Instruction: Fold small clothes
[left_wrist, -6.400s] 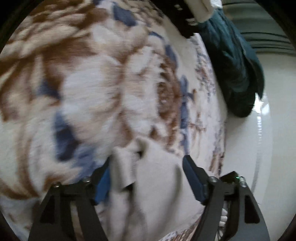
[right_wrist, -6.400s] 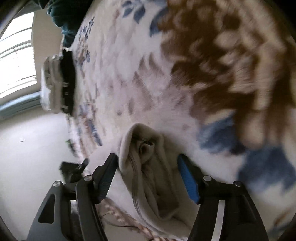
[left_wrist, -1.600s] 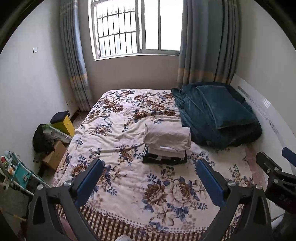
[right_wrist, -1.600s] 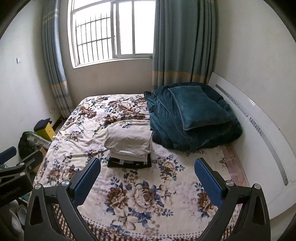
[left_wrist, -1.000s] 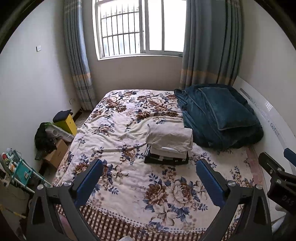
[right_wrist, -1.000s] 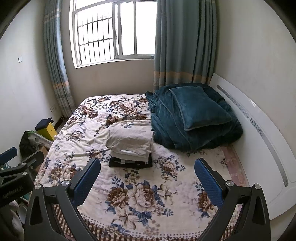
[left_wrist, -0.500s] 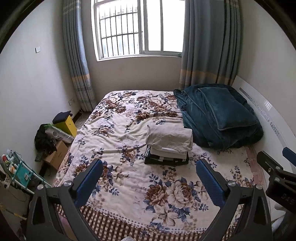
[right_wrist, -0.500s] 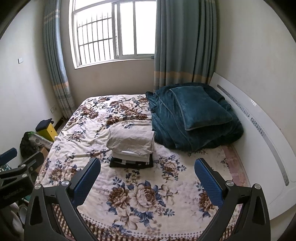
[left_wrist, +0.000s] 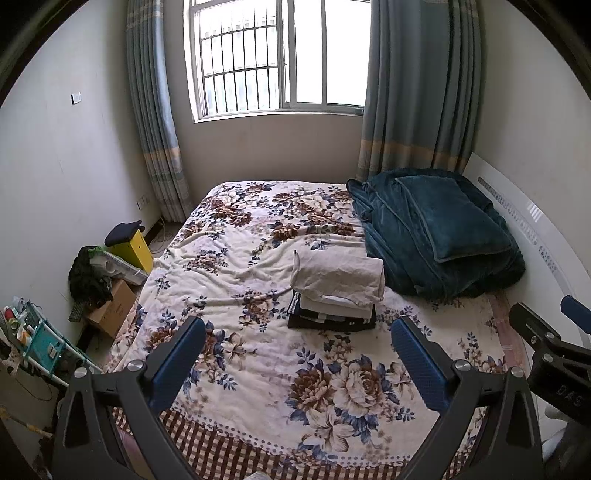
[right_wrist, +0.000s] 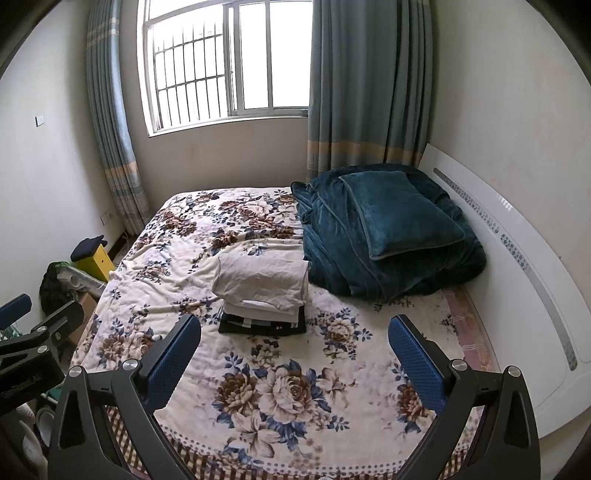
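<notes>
Left tongs (left_wrist: 297, 349): jaws spread wide, blue pads (left_wrist: 176, 360) bare, nothing held; held high above the near end of the bed (left_wrist: 258, 413), looking down its length; right tongs (right_wrist: 293, 347): jaws likewise spread wide and holding nothing, at a similar height; each tool shows in the other's view, the right tongs at the right edge of the left view (left_wrist: 554, 350), the left tongs at the left edge of the right view (right_wrist: 33, 332), side by side and apart; stack (left_wrist: 336, 291): folded clothes piled near the middle of the bed, well beyond both tongs; a beige piece (right_wrist: 262, 280) lies on top, pale pieces beneath it, a dark piece (right_wrist: 262, 326) at the bottom; the stack rests on the floral cover (right_wrist: 266, 398), which has a checked border at the near edge; quilt (left_wrist: 436, 240): dark teal, folded, just right of the stack, with a matching pillow (right_wrist: 399, 210) on top; headboard (right_wrist: 517, 280): white, along the right side of the bed; window (left_wrist: 273, 55): barred, in the far wall, flanked by grey-blue curtains (left_wrist: 417, 92); floor at left: a yellow box (left_wrist: 135, 247), a cardboard box (left_wrist: 110, 306) and dark items heaped beside the bed.
</notes>
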